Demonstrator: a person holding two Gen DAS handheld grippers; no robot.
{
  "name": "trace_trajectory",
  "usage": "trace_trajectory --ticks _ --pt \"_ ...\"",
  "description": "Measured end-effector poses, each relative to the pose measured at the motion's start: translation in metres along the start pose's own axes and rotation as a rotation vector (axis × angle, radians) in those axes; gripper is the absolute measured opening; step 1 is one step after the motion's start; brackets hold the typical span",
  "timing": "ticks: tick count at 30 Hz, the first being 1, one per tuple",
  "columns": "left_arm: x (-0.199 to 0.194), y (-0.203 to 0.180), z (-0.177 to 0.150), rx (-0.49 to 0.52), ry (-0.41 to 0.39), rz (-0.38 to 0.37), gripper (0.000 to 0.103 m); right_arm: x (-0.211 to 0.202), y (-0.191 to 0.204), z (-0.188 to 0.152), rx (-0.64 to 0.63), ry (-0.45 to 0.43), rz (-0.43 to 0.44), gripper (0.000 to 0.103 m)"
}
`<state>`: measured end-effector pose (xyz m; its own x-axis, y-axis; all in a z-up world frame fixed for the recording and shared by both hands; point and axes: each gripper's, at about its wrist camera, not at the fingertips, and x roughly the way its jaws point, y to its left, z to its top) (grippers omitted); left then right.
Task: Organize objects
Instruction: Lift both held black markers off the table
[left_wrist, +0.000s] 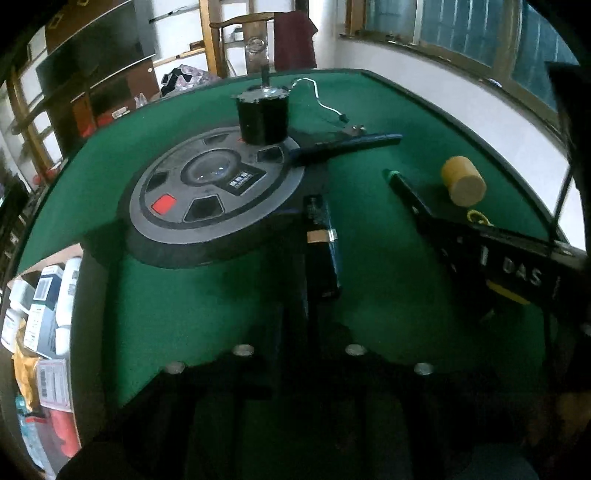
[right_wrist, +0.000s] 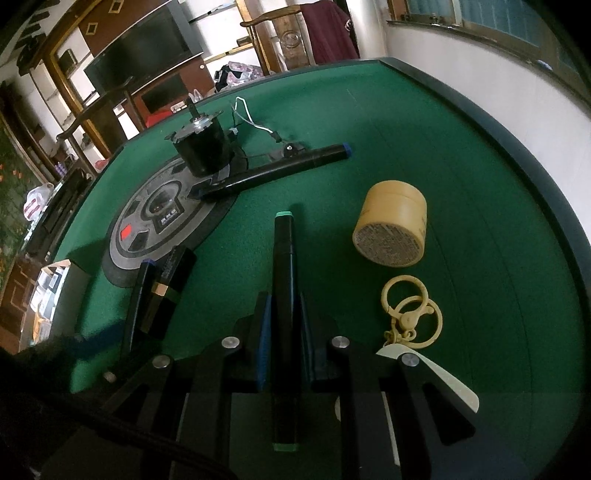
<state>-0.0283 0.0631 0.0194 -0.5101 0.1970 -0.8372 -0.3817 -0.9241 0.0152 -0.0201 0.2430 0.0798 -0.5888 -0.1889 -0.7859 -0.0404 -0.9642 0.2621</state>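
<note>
My right gripper (right_wrist: 283, 314) is shut on a black marker with green ends (right_wrist: 283, 258), held just above the green table; the marker also shows in the left wrist view (left_wrist: 406, 192). My left gripper (left_wrist: 314, 251) is shut on a black lipstick tube with a gold band (left_wrist: 319, 236), seen in the right wrist view (right_wrist: 168, 284) beside the round grey panel (right_wrist: 155, 221). A second black marker with a blue end (right_wrist: 280, 168) lies across the panel's far edge. A black motor (right_wrist: 201, 147) with white wires stands on the panel.
A tan round jar (right_wrist: 391, 225) lies on its side at the right. A cream keyring with a clasp (right_wrist: 410, 314) lies near the front right. The table's dark raised rim (right_wrist: 517, 155) curves along the right. Boxes (left_wrist: 40, 314) sit beyond the left edge.
</note>
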Motion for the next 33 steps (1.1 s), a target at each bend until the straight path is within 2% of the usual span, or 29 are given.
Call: trace_trajectory --ticks 6,16,30,33 --pt "-0.007 0.000 -0.004 -0.028 -0.016 -0.003 0.011 0.001 0.005 -0.001 -0.025 -0.017 -0.023 0.012" --pt "-0.039 -0.002 -0.019 -0.022 -0.061 0.071 0.011 0.001 0.012 -0.004 -0.085 -0.032 -0.075 0.012" --pt "-0.080 0.025 -0.048 -0.115 -0.100 0.070 0.012 -0.005 0.004 -0.005 -0.040 -0.048 -0.031 0.012" --pt "-0.090 0.037 -0.056 -0.149 -0.115 0.061 0.012 -0.012 0.002 -0.005 -0.017 -0.070 0.012 0.012"
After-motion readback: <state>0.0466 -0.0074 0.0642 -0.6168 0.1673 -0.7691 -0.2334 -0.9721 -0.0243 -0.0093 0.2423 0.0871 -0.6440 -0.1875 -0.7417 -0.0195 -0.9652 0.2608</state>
